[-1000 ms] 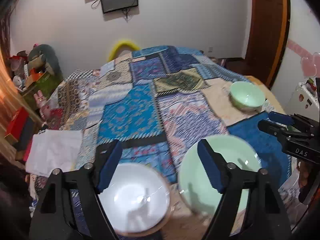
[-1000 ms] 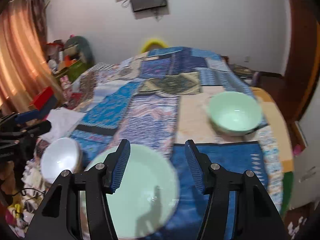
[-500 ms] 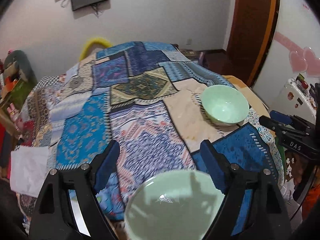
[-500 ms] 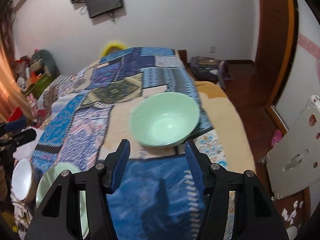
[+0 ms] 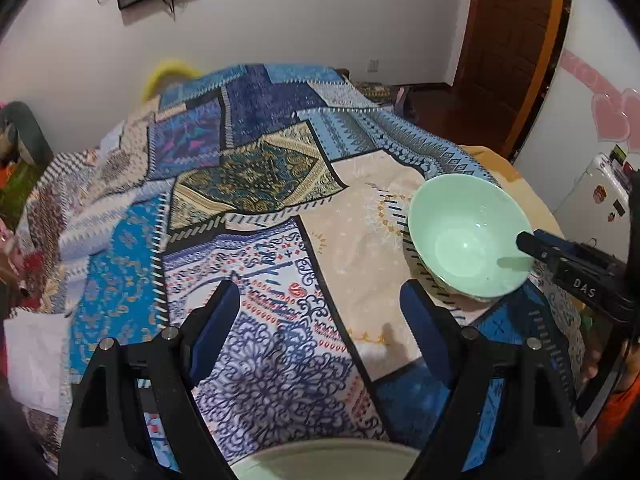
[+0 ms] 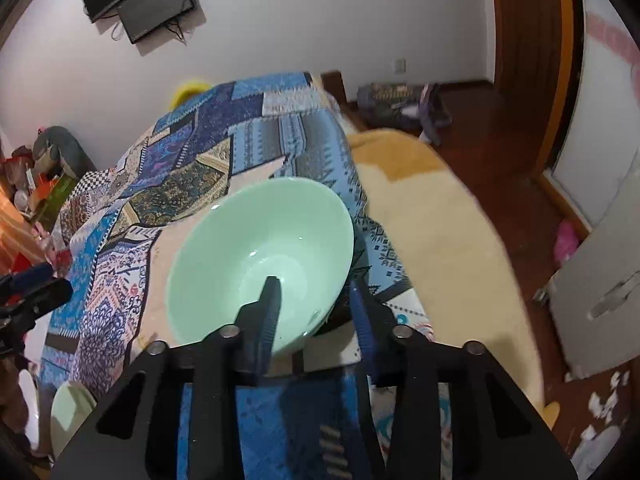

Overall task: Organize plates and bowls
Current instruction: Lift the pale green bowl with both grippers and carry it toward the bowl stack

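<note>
Right wrist view shows the right claw straddling the near rim of the green bowl, one finger inside the basin and the other outside the wall; its jaws are closing on the rim, but whether the pads already press on the wall cannot be told, so the bowl does not look held yet. The bowl stands upright and empty on the patchwork cloth that covers the bench, toward its right edge. In the left wrist view the left claw hangs released over bare cloth with nothing between its fingers; the same green bowl lies to the far right of it, and the right claw's tip reaches over that bowl's rim. A green plate shows as a pale arc at the near edge of the bench, just below the left claw, also empty as far as can be seen. In the right wrist view, low on the left, that plate appears again, with a sliver of something white just beside it, too cut off to name. By the look of it the task has barely begun: nothing is stacked, and bowl and plate lie well apart.
</note>
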`<state>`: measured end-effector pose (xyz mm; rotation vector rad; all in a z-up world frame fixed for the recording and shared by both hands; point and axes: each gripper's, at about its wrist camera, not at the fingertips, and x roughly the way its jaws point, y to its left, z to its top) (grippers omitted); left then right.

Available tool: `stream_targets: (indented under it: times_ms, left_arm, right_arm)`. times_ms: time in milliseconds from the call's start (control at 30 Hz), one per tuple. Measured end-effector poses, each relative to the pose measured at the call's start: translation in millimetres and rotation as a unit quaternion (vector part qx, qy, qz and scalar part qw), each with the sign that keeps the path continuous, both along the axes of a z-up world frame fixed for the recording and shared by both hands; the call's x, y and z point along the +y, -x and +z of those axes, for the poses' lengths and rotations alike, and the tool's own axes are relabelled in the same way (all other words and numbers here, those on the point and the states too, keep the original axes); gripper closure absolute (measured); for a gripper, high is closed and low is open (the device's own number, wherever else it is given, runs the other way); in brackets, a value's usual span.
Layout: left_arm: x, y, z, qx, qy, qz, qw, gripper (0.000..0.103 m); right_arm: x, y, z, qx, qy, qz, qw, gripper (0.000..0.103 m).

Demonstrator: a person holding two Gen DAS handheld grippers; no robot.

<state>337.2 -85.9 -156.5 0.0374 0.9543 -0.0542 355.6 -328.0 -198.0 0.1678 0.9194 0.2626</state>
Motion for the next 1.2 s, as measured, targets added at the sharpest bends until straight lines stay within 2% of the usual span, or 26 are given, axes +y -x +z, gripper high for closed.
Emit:
stream_targets:
  times_ms: [100,267,467,767,867,1000,1100,1200]
  left_arm:
    - [-1.3,-10.8,-8.4,0.008,0.002,-0.003,1.0000,0.020]
    - [-7.7,-23.6,-18.8,0.013,0.001,-0.014,0.9998,0.020]
    - [-18.5,-30.6,-31.0,0.024,0.016,-0.030,0.9991,0.020]
    - [-25.2,-32.7,-51.4,0.061,0.024,-0.039,0.9971,0.021]
    - [-25.1,-33.9,-59.7,0.085,0.031,-0.041,0.9951,0.031]
    - [-27.0,-32.1,-72.9,0.125,0.042,-0.059,0.9896,0.050]
    - [-29.3,-29.1,-80.4,0.133,0.029,-0.066,0.9884,0.062]
    - [-30.3,-27.7,-80.4,0.131,0.035,-0.069,0.9883,0.068]
  right_arm:
    - [-1.4,-9.4,-10.1,0.016,-0.002,-0.002,1.000,0.075]
    - [2.9,-15.9,-17.1,0.021,0.001,0.005,1.000,0.082]
    - [12.8,-12.6,-19.7,0.021,0.013,0.040,0.999,0.083]
    - [26.1,3.6,-19.4,0.033,-0.008,0.090,0.995,0.083]
    - [33.1,12.4,-18.2,0.035,-0.011,0.106,0.994,0.083]
    - [41.6,18.3,-18.3,0.033,-0.002,0.120,0.992,0.083]
    - [44.0,19.3,-20.4,0.034,0.001,0.122,0.992,0.082]
    - [43.5,19.2,-21.3,0.036,-0.006,0.115,0.993,0.082]
